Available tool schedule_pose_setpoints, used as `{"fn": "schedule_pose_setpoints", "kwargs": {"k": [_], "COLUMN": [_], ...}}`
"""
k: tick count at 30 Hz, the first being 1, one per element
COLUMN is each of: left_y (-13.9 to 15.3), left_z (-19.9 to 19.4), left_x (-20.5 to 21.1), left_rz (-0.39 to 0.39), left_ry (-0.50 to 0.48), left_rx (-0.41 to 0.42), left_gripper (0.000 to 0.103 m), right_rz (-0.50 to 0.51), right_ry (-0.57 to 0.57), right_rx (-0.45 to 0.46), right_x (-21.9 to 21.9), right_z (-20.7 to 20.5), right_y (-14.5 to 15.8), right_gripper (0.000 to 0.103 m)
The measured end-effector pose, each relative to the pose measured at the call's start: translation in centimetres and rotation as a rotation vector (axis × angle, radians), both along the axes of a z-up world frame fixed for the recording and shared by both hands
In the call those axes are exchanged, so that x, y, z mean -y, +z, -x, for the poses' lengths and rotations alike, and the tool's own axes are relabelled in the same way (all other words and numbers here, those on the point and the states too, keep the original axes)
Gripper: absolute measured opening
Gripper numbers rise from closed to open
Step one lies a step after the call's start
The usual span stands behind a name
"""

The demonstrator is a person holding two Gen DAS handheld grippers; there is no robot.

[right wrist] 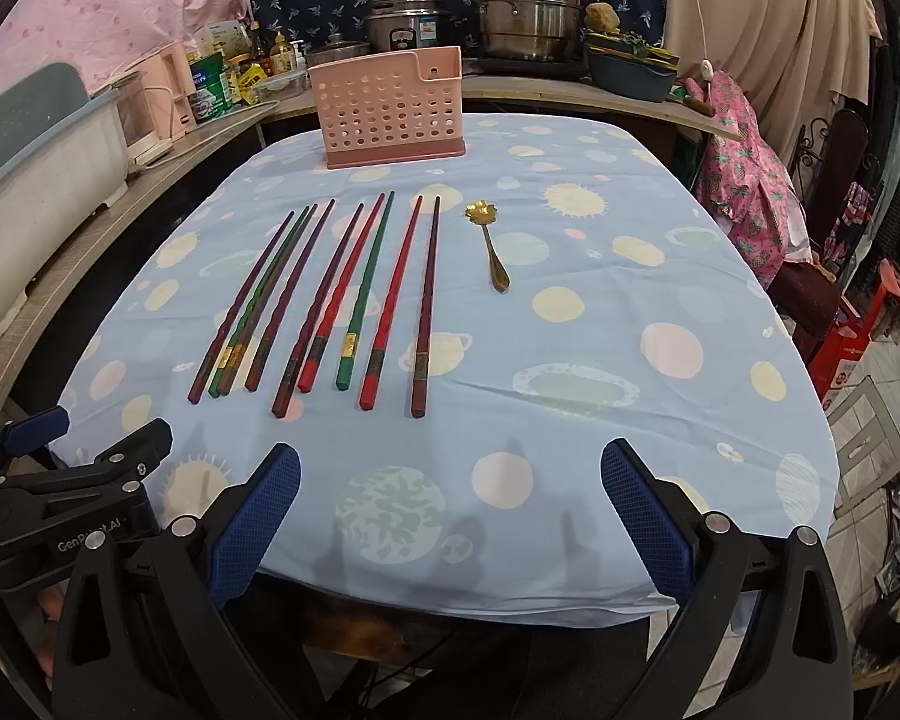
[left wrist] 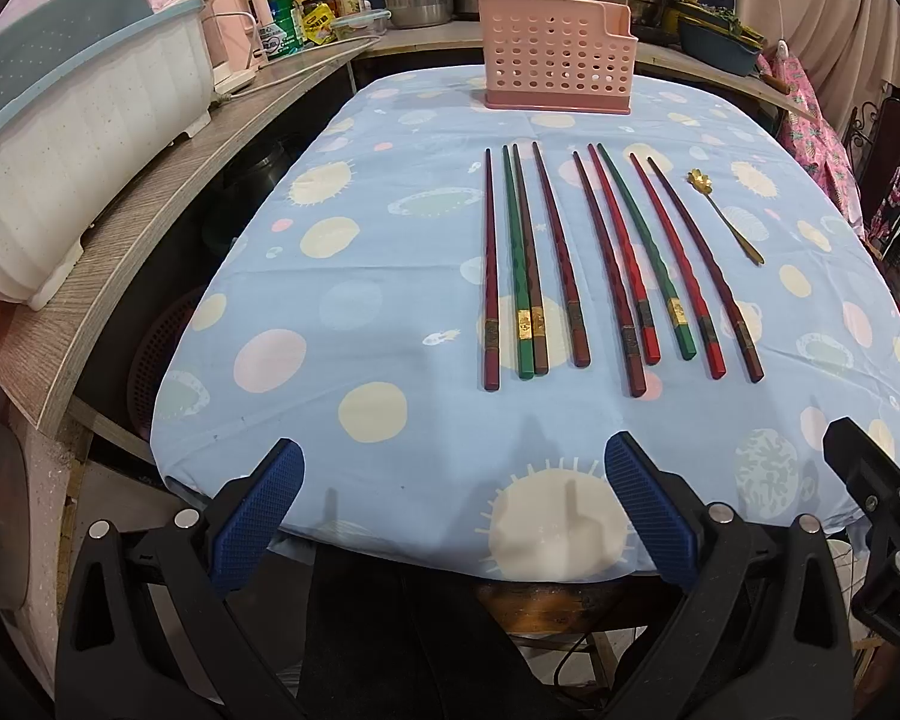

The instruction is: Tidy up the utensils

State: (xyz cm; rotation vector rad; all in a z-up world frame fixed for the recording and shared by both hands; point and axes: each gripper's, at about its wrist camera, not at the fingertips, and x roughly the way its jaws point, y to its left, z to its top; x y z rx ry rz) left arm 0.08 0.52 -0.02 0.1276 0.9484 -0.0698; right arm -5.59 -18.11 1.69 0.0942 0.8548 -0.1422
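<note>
Several red, green and brown chopsticks [left wrist: 600, 264] lie side by side on the blue patterned tablecloth [left wrist: 360, 276], tips pointing away; they also show in the right wrist view [right wrist: 330, 306]. A small gold spoon [left wrist: 727, 215] lies to their right, also in the right wrist view [right wrist: 489, 243]. A pink perforated utensil holder [left wrist: 555, 57] stands empty-looking at the table's far end, also in the right wrist view [right wrist: 390, 111]. My left gripper [left wrist: 453, 510] is open and empty over the near table edge. My right gripper [right wrist: 450, 510] is open and empty beside it.
A wooden counter [left wrist: 168, 192] runs along the left with a white dish rack [left wrist: 84, 138], bottles and jars. Steel pots [right wrist: 522, 6] stand behind the table. A chair with pink cloth [right wrist: 744, 180] is at the right.
</note>
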Motion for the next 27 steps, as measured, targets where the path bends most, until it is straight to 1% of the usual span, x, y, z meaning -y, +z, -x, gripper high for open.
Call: {"fn": "schedule_pose_setpoints", "kwargs": {"k": [27], "left_y": [0.00], "left_z": [0.12], "left_x": [0.25], "left_rz": [-0.002], "left_ry": [0.000], "left_rx": [0.001], "left_gripper": [0.096], "right_rz": [0.002], "right_ry": [0.000], "right_rx": [0.001], "right_x": [0.06], "right_z": [-0.07], "right_y": [-0.10], "right_gripper": [0.096]}}
